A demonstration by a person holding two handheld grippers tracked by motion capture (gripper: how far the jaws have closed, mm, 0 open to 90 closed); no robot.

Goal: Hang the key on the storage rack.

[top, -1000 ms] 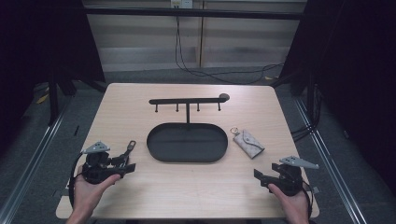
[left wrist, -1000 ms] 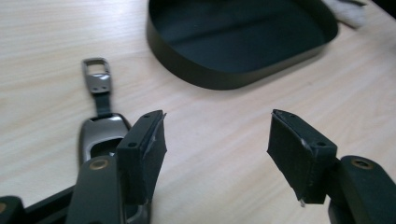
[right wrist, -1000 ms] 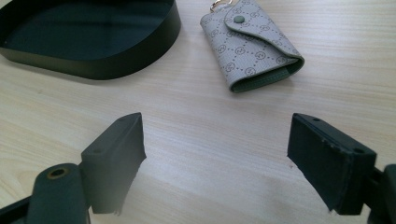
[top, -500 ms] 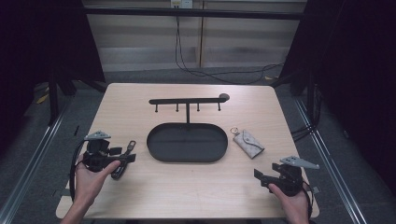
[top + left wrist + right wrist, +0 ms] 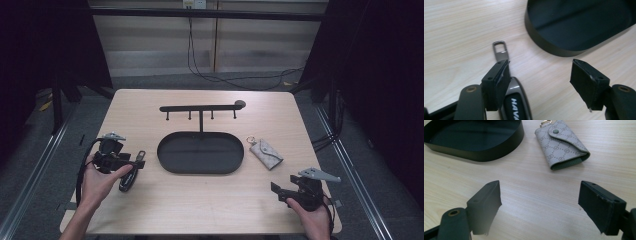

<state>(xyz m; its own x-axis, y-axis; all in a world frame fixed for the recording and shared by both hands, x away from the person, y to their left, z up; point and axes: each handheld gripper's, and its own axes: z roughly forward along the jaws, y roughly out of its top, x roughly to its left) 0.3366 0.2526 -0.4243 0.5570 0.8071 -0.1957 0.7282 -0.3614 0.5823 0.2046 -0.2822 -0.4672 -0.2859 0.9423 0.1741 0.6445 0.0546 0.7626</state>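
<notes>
Left claw (image 5: pixel 541 80) is over the near-left part of the table (image 5: pixel 200 210), jaws apart, nothing clamped. They have just been closing a little, and nothing sits between the pads. The black key fob (image 5: pixel 515 102) lies on the wood under and just beside its left jaw, metal clip pointing away from the claw toward the tray (image 5: pixel 554 47). In the high view the fob (image 5: pixel 131 175) is right at the left claw (image 5: pixel 127 162), with the tray (image 5: pixel 200 169) beyond it.

Right claw (image 5: pixel 540 207) rests low at the near-right corner, jaws wide apart, empty. The grey key pouch (image 5: pixel 561 143) lies ahead of it, well clear of both pads, ring end away from the claw; the tray edge is ahead and off to the claw's left.

Step in hand, as I read it: lining up the pick of the key fob, not yet gripped. Next move: shift the left claw sideways so the fob body sits between the pads, drop low, close. The fob is flat and slick, so a shallow grip may slip. The hook rack (image 5: pixel 201 107) stands behind the tray.
</notes>
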